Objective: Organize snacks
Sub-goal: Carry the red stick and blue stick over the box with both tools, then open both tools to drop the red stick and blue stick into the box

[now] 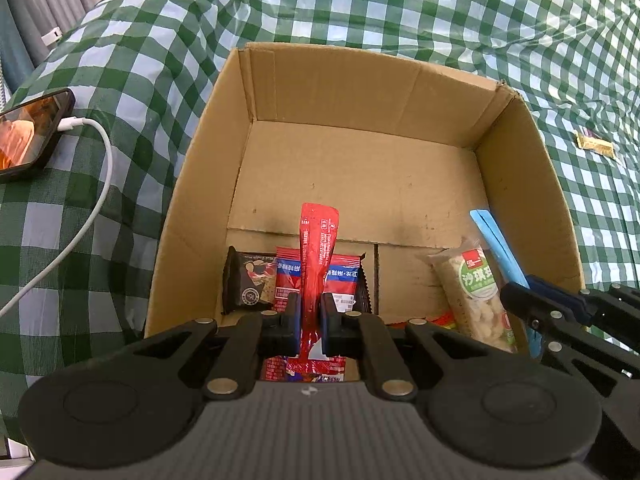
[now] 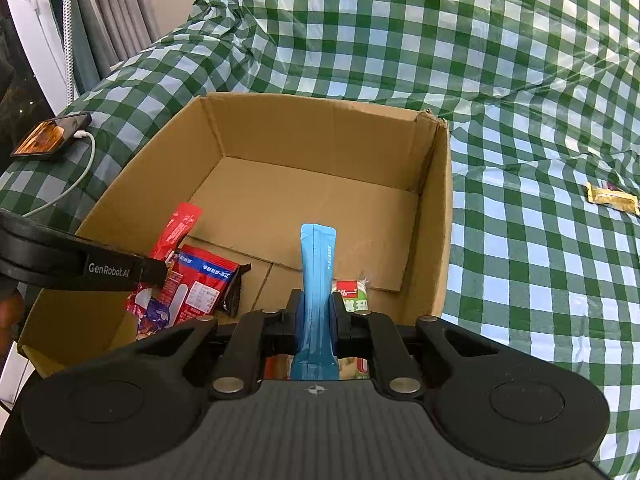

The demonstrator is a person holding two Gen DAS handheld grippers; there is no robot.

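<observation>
Your left gripper (image 1: 310, 312) is pinched tight on a glossy red stick sachet (image 1: 318, 256), the right gripper (image 2: 316, 312) on a flat blue one (image 2: 317, 276), both over the near end of the corrugated cardboard box (image 1: 360, 92). Crinkly packets (image 1: 316, 284) lie just below your fingers, their lower ends hidden behind the gripper bodies.

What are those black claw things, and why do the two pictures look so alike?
They are two hand-held grabbers, each with two fingers; a person carries one in each hand. Each picture comes from a small camera on one grabber, looking along its fingers. The left grabber pinches a long red snack stick packet. The right grabber pinches a long light-blue stick packet. Both hang over an open brown cardboard box on a green-and-white checked cloth. Inside lie a red-and-blue flat packet, a dark brown packet and a clear green-labelled rice-cake packet. Outside lie a small gold wrapper and a charging black phone.
</observation>
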